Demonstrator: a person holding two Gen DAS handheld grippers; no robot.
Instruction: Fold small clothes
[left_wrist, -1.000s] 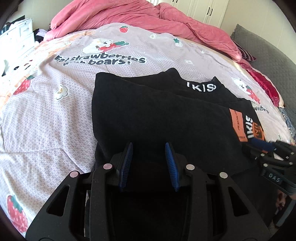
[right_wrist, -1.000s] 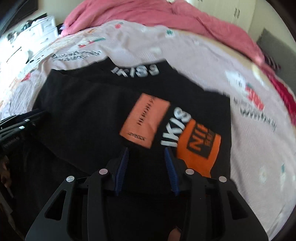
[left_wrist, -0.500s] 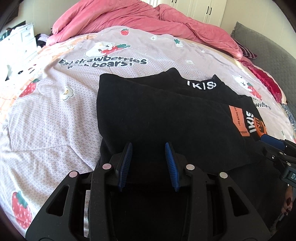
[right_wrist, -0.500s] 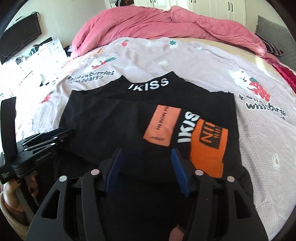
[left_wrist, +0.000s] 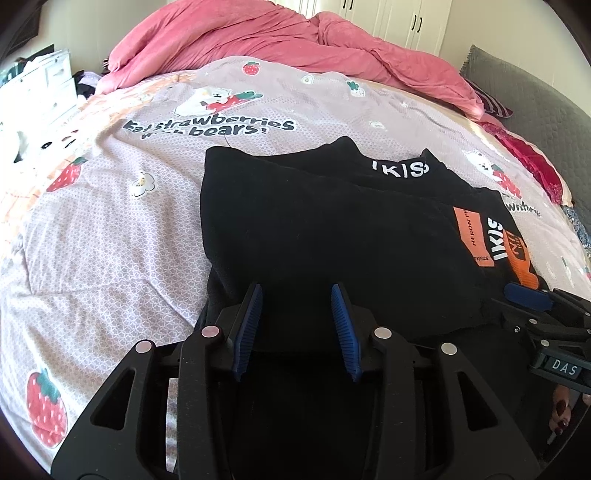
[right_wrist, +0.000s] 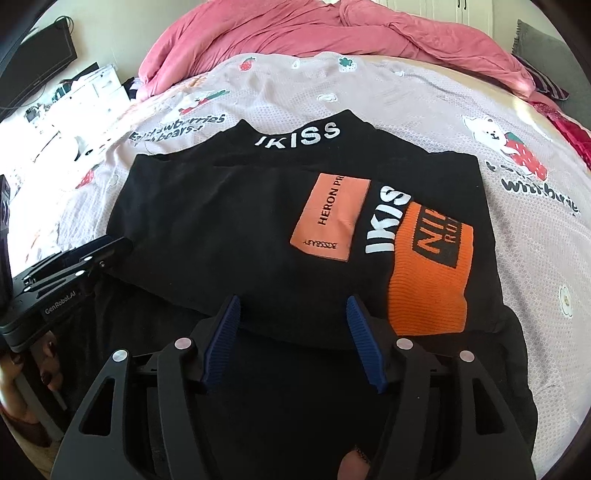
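A black garment (left_wrist: 314, 221) with white IKISS lettering lies folded flat on the bed, its near fold edge toward me. An orange label (right_wrist: 330, 218) and an orange knit cuff (right_wrist: 428, 277) show on its right part. My left gripper (left_wrist: 295, 288) hovers over the near left edge. Its jaws are opening, and only flat cloth shows in the gap. My right gripper (right_wrist: 293, 299) stands over the near right edge beside the cuff. Its jaws are opening wider, with the pads clear of the fabric. Each gripper shows in the other's view, the right gripper (left_wrist: 528, 299) and the left gripper (right_wrist: 92, 254).
A strawberry-and-bear print sheet (left_wrist: 92, 221) covers the bed. A pink duvet (left_wrist: 295, 40) is heaped along the far side. A grey cushion (left_wrist: 535, 103) lies at the far right and white drawers (left_wrist: 48, 81) at the left. A person's fingers (right_wrist: 37, 369) hold the left gripper's handle.
The right jaws have spread clearly wider and that view has gone from blurred to steady. The left jaws have parted a little. The garment lies as before.
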